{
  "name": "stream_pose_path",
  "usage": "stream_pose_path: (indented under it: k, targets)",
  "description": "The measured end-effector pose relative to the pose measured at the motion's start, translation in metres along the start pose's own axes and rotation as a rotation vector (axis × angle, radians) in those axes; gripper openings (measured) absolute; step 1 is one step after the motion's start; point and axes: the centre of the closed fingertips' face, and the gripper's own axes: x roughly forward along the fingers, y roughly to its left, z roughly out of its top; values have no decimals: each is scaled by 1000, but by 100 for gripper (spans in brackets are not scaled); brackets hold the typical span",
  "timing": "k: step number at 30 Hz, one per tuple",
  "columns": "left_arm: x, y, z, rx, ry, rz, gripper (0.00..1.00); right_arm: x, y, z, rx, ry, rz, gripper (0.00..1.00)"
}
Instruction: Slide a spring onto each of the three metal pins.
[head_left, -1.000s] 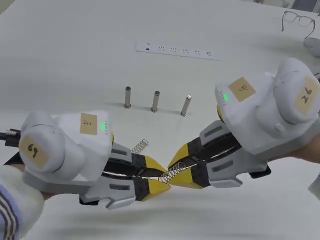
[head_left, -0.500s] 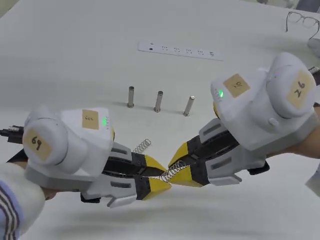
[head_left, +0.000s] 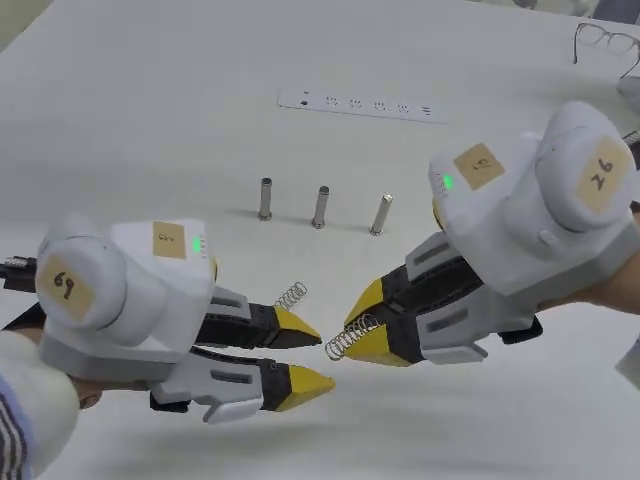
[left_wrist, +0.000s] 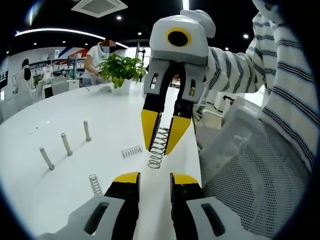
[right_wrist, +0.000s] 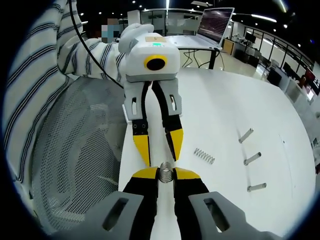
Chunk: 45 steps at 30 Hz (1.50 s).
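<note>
Hazard: your right gripper (head_left: 347, 340) pinches the spring (head_left: 343, 342) across its coils with one end jutting past the tips. It may buckle, swivel or pop free on the way to the three metal pins (head_left: 321, 207), which stand upright and bare further back on the white table (head_left: 150, 120). Left gripper (head_left: 326, 358): jaws moderately apart, holding nothing, tips just short of that spring's free end, a loose spring (head_left: 291, 295) lying flat just beyond; right gripper: jaws narrowed onto the spring, clamping it.
</note>
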Motion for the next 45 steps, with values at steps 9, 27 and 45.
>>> stream_pose_path:
  k: [9, 27, 45]
  targets:
    - [-18, 25, -4, -23, -3, 126, 50, -5, -2, -5, 27, 5, -14, 8]
    - [-42, 50, -1, -115, -83, 268, 94, -11, 5, -3, 22, 15, -7, 8]
    - [-56, 65, -1, -159, -132, 345, 98, -21, -11, 11, -18, 70, -11, 8]
